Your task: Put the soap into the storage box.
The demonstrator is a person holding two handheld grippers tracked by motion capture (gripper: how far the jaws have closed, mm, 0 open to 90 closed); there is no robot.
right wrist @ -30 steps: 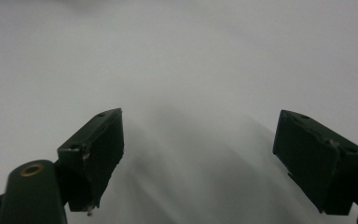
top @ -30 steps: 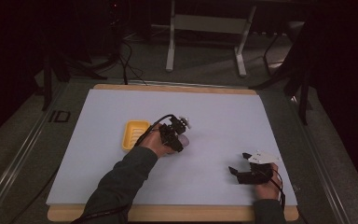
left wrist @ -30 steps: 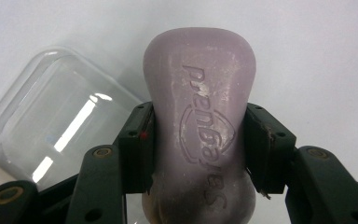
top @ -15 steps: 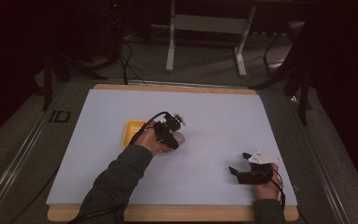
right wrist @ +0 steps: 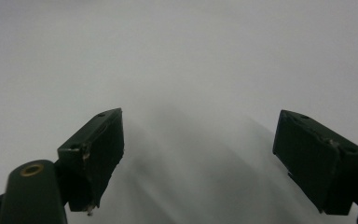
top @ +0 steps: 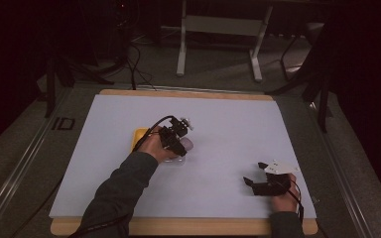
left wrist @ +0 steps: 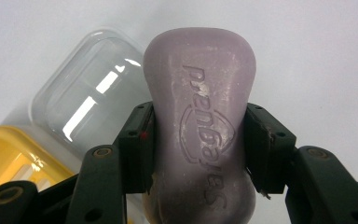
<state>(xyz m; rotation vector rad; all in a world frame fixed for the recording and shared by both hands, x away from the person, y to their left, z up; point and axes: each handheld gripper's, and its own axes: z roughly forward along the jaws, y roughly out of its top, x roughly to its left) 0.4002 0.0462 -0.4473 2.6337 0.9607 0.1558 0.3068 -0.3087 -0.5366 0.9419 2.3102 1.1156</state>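
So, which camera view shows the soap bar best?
The left gripper view: the purple soap bar is close, clamped between the left gripper, its stamped lettering visible. The high view shows it small, half hidden. The right gripper view faces bare table.

Dark long sleeve (top: 121, 186); left gripper (left wrist: 199, 140) with black jaws, brass-coloured screws; right gripper (top: 250, 181) bears a grey three-cornered plate.

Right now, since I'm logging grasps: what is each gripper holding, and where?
The left gripper clamps a lilac soap bar across its narrower middle, jaws on both long sides. The right gripper is open, holding nothing.
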